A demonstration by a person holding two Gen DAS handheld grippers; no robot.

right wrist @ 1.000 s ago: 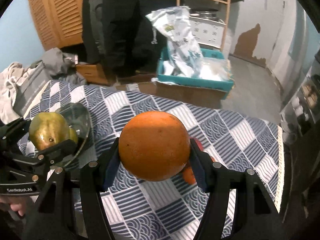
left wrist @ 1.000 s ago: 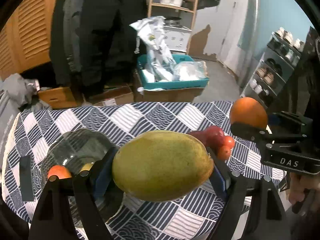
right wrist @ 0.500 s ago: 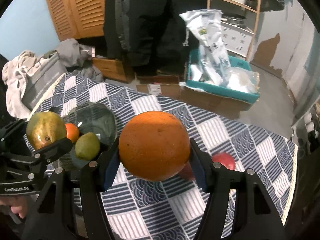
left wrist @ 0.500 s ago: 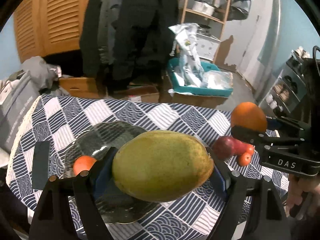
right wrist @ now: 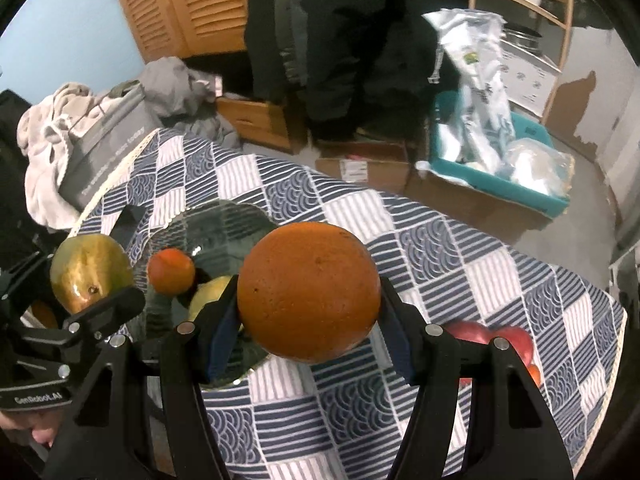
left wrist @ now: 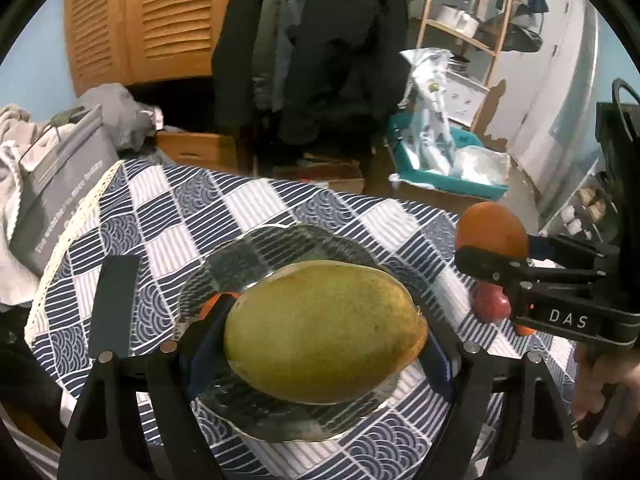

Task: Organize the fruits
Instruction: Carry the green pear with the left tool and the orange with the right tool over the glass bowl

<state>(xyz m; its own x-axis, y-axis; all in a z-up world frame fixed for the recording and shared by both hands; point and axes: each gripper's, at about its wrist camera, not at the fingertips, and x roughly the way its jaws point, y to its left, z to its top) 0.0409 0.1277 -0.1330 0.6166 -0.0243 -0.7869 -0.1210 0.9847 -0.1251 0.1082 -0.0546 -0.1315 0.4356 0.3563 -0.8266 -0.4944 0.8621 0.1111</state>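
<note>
The left gripper (left wrist: 320, 354) clamps a mango (left wrist: 324, 330) right over the bowl (left wrist: 280, 240); the right gripper (right wrist: 308, 320) grips an orange (right wrist: 308, 292) beside it. Lower the mango gently, clear of the tangerine (right wrist: 171, 271) below.

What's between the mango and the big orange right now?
In the right wrist view, a small orange and a green fruit sit in the glass bowl between the mango and big orange.
</note>
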